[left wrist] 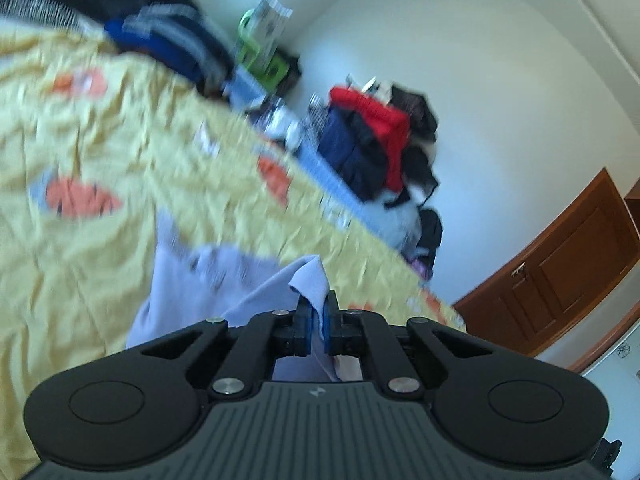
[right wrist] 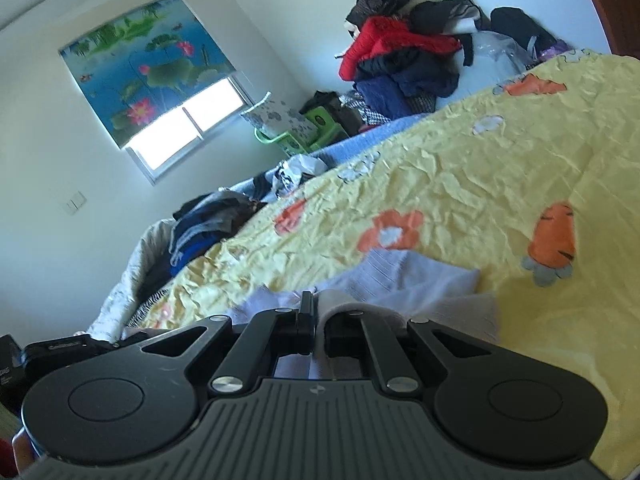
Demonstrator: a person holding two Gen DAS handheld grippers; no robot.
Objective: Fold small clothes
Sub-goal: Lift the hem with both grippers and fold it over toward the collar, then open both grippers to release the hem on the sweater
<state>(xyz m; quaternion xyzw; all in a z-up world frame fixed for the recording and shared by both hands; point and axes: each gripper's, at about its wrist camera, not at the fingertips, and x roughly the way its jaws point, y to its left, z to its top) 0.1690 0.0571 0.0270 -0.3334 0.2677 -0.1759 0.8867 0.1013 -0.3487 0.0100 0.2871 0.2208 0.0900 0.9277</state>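
The yellow bedspread with its orange carrot and flower patches fills most of both views, and everything here is best placed against it: heaps of dark and red clothes sit beyond its far edge against the wall, and the task's pale lavender garment lies on its near part, right under both tools. The garment is a small, soft knit piece, rumpled, with a faint ribbed texture on the stretch that shows in the right wrist view. It runs away from the grippers across the spread, its long axis roughly along the line each one points, though motion blur in the left wrist view makes its outline uncertain. The left gripper is clamped on a corner of the cloth, a fold standing up between its blue pads and lifted off the spread. The right gripper is likewise closed on an edge of the same garment, held low near the spread. With both hands equally close, each pinching a near edge, the coming fold likely turns on carrying these edges forward over the part lying farther out.
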